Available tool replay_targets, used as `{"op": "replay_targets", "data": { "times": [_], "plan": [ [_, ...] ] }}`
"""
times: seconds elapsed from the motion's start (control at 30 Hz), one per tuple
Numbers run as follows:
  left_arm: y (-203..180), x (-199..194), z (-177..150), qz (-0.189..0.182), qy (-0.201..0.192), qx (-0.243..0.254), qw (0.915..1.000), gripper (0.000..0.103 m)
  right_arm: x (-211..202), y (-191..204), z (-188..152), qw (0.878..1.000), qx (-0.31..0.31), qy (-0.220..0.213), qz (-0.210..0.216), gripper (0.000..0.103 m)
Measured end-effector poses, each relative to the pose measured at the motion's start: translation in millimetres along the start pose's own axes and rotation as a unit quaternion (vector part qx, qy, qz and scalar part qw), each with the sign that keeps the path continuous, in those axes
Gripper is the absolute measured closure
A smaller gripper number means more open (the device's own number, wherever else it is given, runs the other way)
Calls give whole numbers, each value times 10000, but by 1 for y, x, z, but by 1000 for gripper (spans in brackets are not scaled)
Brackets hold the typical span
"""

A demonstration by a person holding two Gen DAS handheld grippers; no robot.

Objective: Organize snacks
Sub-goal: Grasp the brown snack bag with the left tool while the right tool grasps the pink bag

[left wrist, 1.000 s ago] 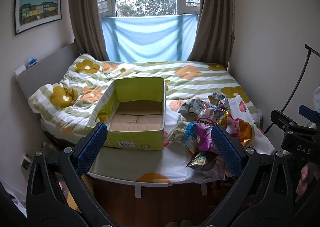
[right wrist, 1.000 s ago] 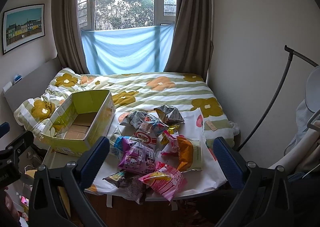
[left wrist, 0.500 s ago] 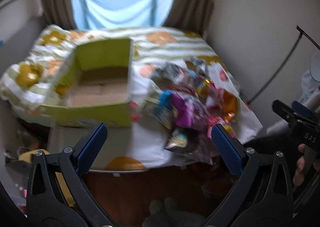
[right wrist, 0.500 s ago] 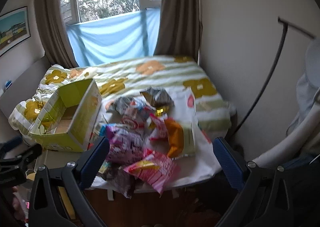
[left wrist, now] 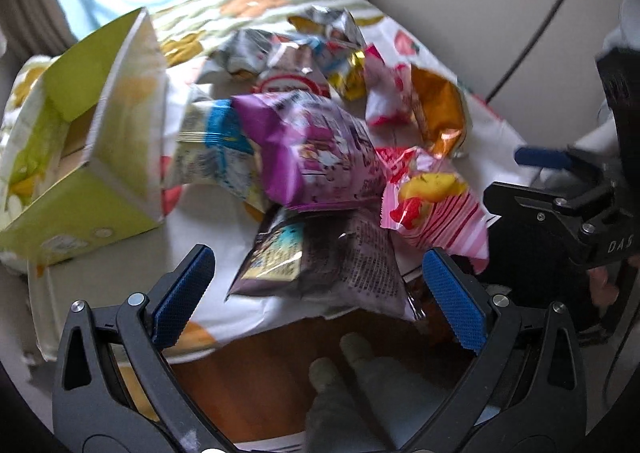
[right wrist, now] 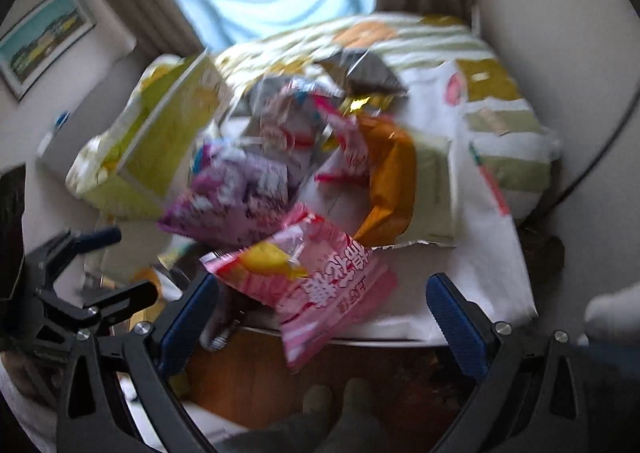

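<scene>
With jaws wide apart and empty, the left gripper (left wrist: pixel 318 293) hovered at the bed's edge before the dark snack bag (left wrist: pixel 324 261), light, crinkly and slippery, likely best pinched by its sealed edge.
</scene>
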State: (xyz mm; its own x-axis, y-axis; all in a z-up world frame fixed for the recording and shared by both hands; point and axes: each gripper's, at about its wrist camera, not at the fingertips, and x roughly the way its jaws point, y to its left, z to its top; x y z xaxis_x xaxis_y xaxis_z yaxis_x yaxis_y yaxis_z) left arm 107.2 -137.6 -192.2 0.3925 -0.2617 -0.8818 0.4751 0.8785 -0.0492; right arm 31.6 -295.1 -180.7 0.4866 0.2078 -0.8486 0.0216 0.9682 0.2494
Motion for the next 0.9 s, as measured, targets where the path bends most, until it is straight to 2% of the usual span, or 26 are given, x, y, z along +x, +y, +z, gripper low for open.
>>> {"op": "replay_targets", "data": {
  "times": [0.13,0.33,0.57,0.8,0.9],
  "plan": [
    [-13,29,5,148,266,374,9988,1,26,-7,4,9978,-517,355,200,0],
    [-21,65,4,381,657,782,9940,1,61,-7,4,9872,-1290,786,506,0],
    [0,90,7,167,766,400,9961,0,87,-7,7,9801,-1560,984,732,0],
    [21,107,11,-232,846,8,9961,0,106,-9,12,9791,-1457,1034,969,0],
    [23,110,11,-331,870,-45,9956,7,112,-8,14,9795,-1433,1009,994,0]
  ]
}}
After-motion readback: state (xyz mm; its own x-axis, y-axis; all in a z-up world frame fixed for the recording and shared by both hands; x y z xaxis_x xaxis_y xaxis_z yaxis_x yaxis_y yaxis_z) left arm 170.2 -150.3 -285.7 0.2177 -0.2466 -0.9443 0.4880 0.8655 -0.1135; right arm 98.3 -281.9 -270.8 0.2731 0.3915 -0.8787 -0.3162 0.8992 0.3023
